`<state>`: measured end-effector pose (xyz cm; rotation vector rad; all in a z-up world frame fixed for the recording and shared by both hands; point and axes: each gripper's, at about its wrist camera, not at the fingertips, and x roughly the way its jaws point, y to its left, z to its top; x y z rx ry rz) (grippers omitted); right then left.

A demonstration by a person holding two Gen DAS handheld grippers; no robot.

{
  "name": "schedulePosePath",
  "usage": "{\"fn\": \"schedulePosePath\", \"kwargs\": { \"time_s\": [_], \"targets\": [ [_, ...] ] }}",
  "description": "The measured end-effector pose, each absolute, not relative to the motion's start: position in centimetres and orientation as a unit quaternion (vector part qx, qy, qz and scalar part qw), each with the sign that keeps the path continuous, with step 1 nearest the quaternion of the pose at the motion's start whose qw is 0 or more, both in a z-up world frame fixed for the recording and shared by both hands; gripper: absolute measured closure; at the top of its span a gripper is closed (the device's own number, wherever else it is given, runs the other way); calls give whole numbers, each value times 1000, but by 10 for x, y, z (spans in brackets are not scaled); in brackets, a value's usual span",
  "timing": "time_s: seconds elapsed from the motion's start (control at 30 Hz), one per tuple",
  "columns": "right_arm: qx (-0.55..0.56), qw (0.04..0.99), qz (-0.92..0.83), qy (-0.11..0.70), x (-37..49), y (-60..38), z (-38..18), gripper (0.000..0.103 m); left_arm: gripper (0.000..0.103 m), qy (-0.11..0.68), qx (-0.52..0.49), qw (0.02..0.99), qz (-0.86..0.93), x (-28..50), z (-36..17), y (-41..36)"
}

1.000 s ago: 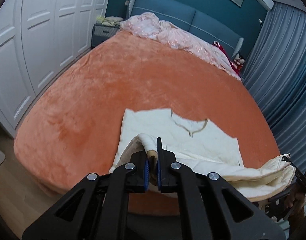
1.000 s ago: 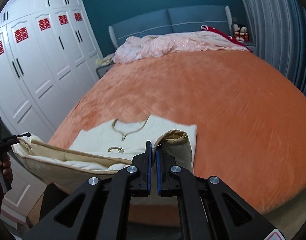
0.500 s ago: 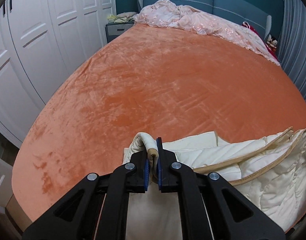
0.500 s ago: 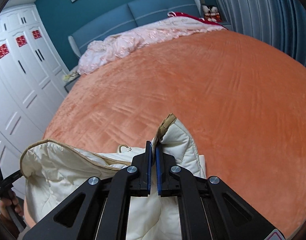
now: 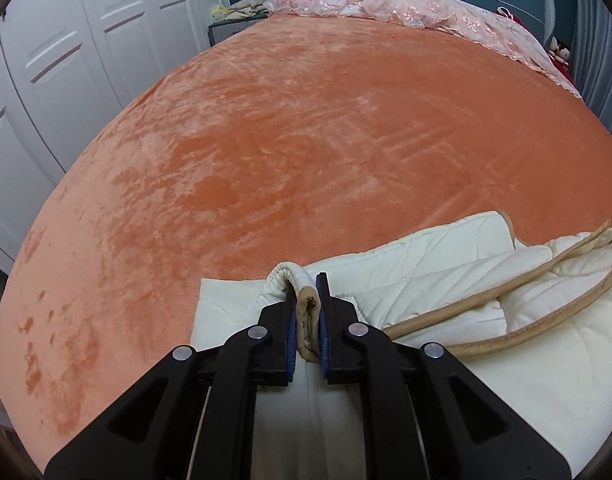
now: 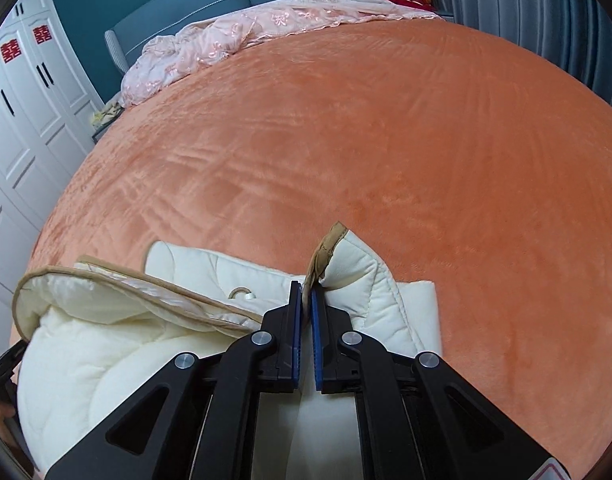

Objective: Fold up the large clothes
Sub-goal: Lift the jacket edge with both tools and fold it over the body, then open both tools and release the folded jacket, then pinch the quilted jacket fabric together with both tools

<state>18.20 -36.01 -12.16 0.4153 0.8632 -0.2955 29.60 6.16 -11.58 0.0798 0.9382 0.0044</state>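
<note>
Orange plush bedspread (image 5: 306, 128) fills most of both our views, spread over the whole bed up to a blue padded headboard (image 6: 210, 0). White panelled wardrobe doors (image 5: 66, 48) run along one side of the bed, and grey curtains (image 6: 545, 12) hang on the other. A crumpled pink lace cover (image 6: 234, 36) lies across the head end of the bedspread.

Our cream quilted garment (image 5: 445, 264), edged in tan binding, rests on the near part of the bedspread, doubled over itself in thick puffy layers. In the right wrist view it bulges at the lower left, with a tan-bound edge curving over the top of the bulge and a small ring-shaped loop (image 6: 240, 293) showing on the flat layer underneath.

We hold the left gripper (image 5: 306, 312) clamped on a rolled, tan-trimmed corner of the garment, the cloth bunched thick between its blue pads (image 5: 292, 332). Our right gripper (image 6: 306, 312) pinches another corner; its jaws are nearly together on the thin fabric, and a tan-bound tip stands up just past the fingers. Both corners sit low over the folded layers.
</note>
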Motion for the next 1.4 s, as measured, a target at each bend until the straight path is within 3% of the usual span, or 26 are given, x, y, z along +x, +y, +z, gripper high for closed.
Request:
{"fn": "schedulePosePath", "kwargs": {
  "time_s": [0.2,0.47,0.5,0.53,0.6,0.63,0.67,0.7,0.73,0.8,0.87,0.93,1.07,1.23,1.4],
  "targets": [
    [163,887,-165,399,186,-346,-132,99,94,426,49,903,18,292,-123,56],
    [196,875,-150,416,187,-361,-117,98,92,455,11,890,-12,300,-110,71],
    [214,876,-148,406,181,-368,-106,91,88,462,-8,887,-21,301,-102,78],
    [229,880,-153,387,171,-373,-94,77,86,464,-34,884,-33,299,-92,88],
    [260,889,-176,332,144,-390,-65,58,72,451,-85,886,-59,291,-67,110],
    [274,892,-190,307,130,-397,-52,54,64,437,-94,893,-61,285,-52,120],
    [276,892,-208,290,116,-402,-40,53,35,415,-78,906,-33,279,-37,126],
    [271,894,-222,279,106,-405,-28,52,22,377,-56,924,3,270,-19,132],
    [269,896,-225,272,99,-404,-20,52,22,342,-48,938,15,261,-3,137],
    [271,901,-198,274,96,-395,-10,55,24,324,-49,945,13,256,20,139],
    [257,907,-150,297,110,-371,-6,73,33,330,-50,943,-13,256,32,124],
    [219,912,-94,333,136,-331,-7,96,47,354,-47,932,-63,259,32,93],
    [145,914,-14,379,182,-253,-22,100,95,434,-44,884,-170,267,-3,14],
    [142,881,45,449,233,-211,-59,100,98,491,-5,849,-194,276,-61,-54],
    [121,856,43,501,252,-198,-102,101,98,517,6,833,-198,286,-100,-75]
  ]
}}
